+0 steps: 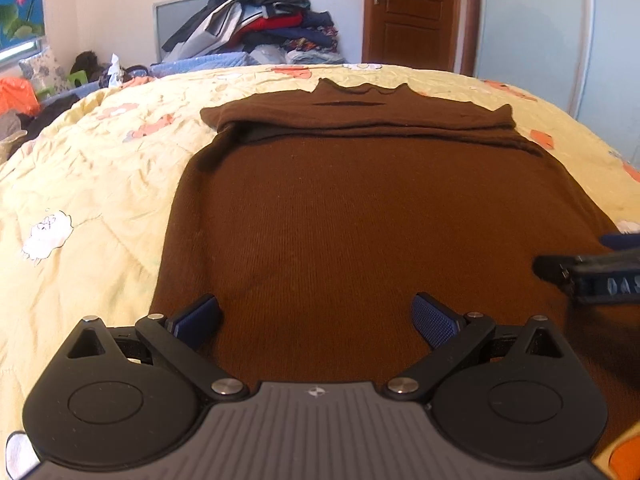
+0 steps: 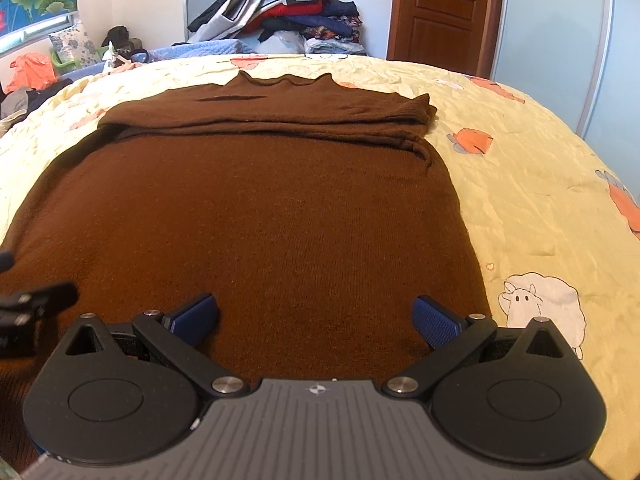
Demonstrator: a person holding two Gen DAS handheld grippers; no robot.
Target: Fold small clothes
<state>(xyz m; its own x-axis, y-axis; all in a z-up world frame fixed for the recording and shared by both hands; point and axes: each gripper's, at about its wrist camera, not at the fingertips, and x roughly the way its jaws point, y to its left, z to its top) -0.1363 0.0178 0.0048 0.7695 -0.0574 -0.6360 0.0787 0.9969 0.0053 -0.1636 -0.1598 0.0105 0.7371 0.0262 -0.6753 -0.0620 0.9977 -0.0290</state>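
Sweater (image 1: 340, 208) flat on quilt (image 1: 80, 168); left tongs (image 1: 316, 320), right tongs (image 2: 316, 320) agape; sheep print (image 2: 540, 304) only right view.

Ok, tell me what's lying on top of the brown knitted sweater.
The brown knitted sweater carries only its own sleeves, folded across the chest. Whatever lies beneath them is hidden.

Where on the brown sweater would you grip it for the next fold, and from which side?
Grip the brown sweater by its near hem, one gripper per corner, coming from the near edge. The sleeves are already folded across the chest, the body lies flat, and the left gripper and right gripper are open above that hem.
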